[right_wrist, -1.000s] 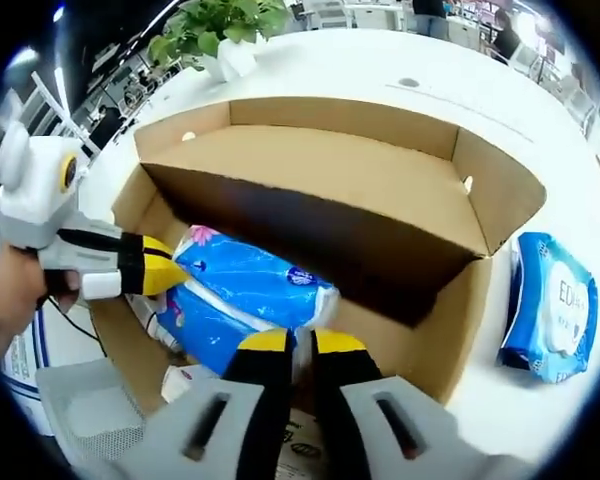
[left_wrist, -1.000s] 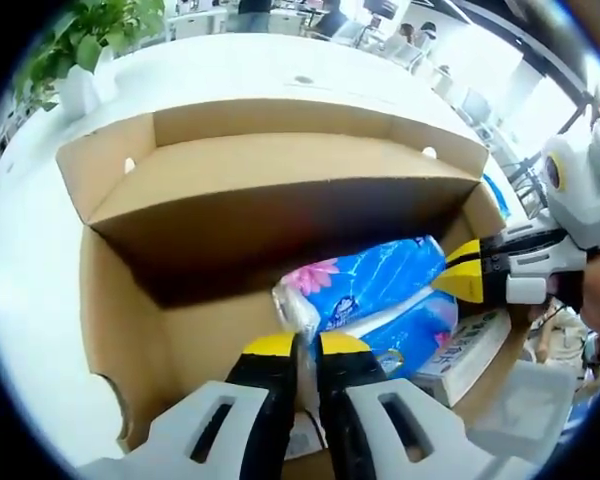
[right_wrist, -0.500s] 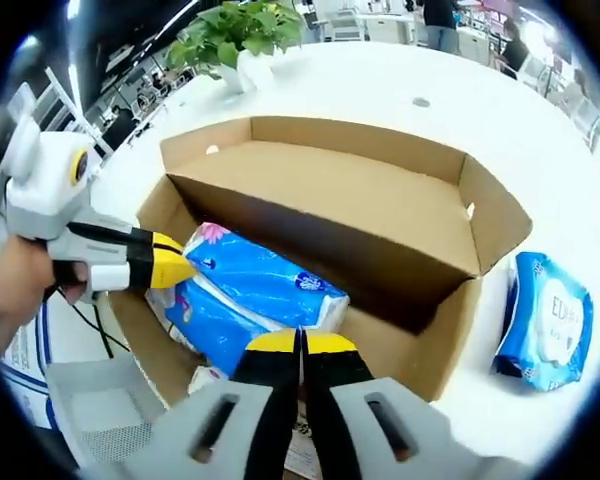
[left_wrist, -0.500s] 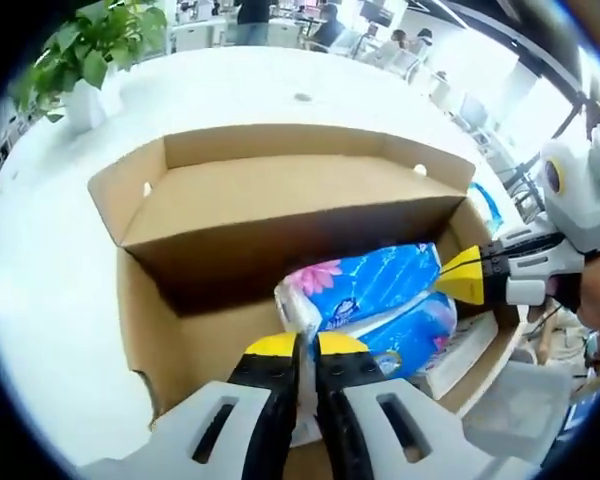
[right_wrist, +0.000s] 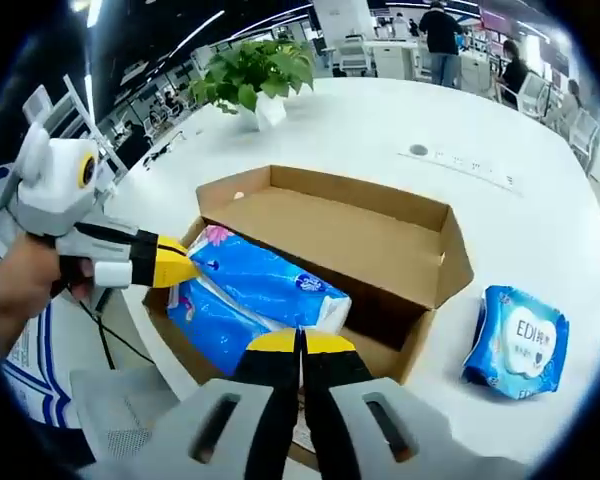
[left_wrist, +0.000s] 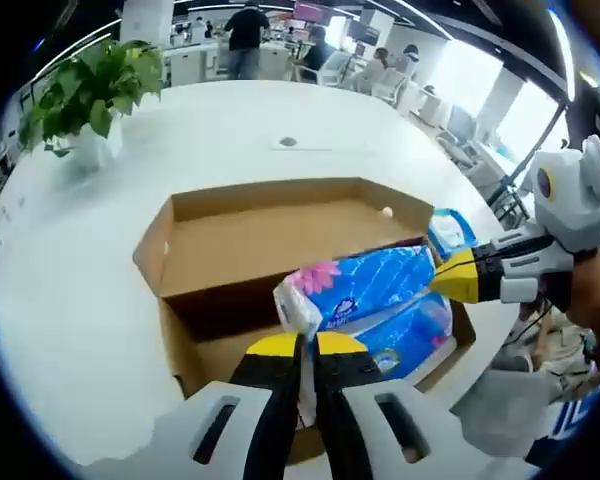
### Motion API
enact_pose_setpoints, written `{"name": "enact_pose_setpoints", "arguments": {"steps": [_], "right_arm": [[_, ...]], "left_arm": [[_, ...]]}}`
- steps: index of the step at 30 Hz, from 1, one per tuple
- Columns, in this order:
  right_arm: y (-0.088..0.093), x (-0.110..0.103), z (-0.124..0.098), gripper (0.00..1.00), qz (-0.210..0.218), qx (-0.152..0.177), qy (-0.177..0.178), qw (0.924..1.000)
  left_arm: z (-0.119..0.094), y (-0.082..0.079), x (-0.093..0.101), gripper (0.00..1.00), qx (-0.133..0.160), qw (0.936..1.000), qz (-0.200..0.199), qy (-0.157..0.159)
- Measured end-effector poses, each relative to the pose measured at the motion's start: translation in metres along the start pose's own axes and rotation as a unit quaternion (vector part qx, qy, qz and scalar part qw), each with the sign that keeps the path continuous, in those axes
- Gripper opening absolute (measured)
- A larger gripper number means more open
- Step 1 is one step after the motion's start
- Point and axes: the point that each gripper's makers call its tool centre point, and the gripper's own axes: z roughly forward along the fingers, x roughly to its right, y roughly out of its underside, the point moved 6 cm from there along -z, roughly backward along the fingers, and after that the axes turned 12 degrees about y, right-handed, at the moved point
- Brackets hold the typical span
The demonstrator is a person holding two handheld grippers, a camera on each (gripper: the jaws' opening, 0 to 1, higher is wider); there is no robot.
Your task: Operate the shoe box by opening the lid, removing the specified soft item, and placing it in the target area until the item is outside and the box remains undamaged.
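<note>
My left gripper (left_wrist: pixel 306 347) and right gripper (right_wrist: pixel 300 342) each pinch an end of the blue tissue pack (left_wrist: pixel 372 300), holding it over the open shoe box (left_wrist: pixel 195 265) (lid flap at 12 o'clock). My hand (right_wrist: pixel 20 295) grips the left handle at 9 o'clock in the right gripper view.

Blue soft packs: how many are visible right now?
2: a large tissue pack held over the open box by both grippers, and a small wipes pack on the table beside it. More may be hidden inside.
</note>
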Motion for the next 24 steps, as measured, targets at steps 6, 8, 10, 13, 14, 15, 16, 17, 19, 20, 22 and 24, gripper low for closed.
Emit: {"name": "enact_pose_setpoints", "arguments": {"steps": [6, 8, 10, 13, 14, 15, 16, 17, 19, 20, 22, 24], "right_arm": [[-0.005, 0.012, -0.024, 0.0, 0.002, 0.019, 0.009, 0.9998], [-0.006, 0.018, -0.03, 0.0, 0.004, 0.024, 0.013, 0.9996], [-0.005, 0.025, -0.037, 0.0, 0.008, 0.028, 0.017, 0.9994], [-0.004, 0.036, -0.047, 0.0, 0.017, 0.033, 0.027, 0.999], [-0.004, 0.041, -0.05, 0.0, 0.018, 0.036, 0.03, 0.9987], [-0.003, 0.045, -0.052, 0.0, 0.02, 0.036, 0.033, 0.9986], [-0.003, 0.049, -0.056, 0.0, 0.022, 0.037, 0.037, 0.9984], [-0.002, 0.053, -0.059, 0.0, 0.022, 0.039, 0.039, 0.9982], [-0.001, 0.061, -0.065, 0.0, 0.023, 0.04, 0.045, 0.9979], [0.0, 0.064, -0.067, 0.0, 0.022, 0.041, 0.046, 0.9978], [0.002, 0.071, -0.071, 0.0, 0.024, 0.042, 0.051, 0.9975], [0.005, 0.08, -0.075, 0.0, 0.026, 0.044, 0.056, 0.9971]], "left_arm": [[-0.009, -0.018, 0.026, 0.0, 0.011, 0.9995, 0.027, 0.011], [-0.009, -0.023, 0.034, 0.0, 0.012, 0.9992, 0.034, 0.015], [-0.009, -0.027, 0.043, 0.0, 0.013, 0.9989, 0.041, 0.02], [-0.004, -0.032, 0.056, 0.0, 0.014, 0.9981, 0.052, 0.028], [-0.003, -0.033, 0.058, 0.0, 0.014, 0.998, 0.054, 0.03], [0.0, -0.034, 0.062, 0.0, 0.013, 0.9978, 0.056, 0.033], [0.003, -0.036, 0.065, 0.0, 0.013, 0.9977, 0.057, 0.035], [0.005, -0.037, 0.07, 0.0, 0.012, 0.9973, 0.061, 0.039], [0.009, -0.04, 0.077, 0.0, 0.01, 0.9969, 0.065, 0.043], [0.011, -0.042, 0.082, 0.0, 0.01, 0.9966, 0.068, 0.045], [0.015, -0.045, 0.091, 0.0, 0.011, 0.9961, 0.071, 0.05], [0.021, -0.047, 0.1, 0.0, 0.01, 0.9958, 0.075, 0.053]]}}
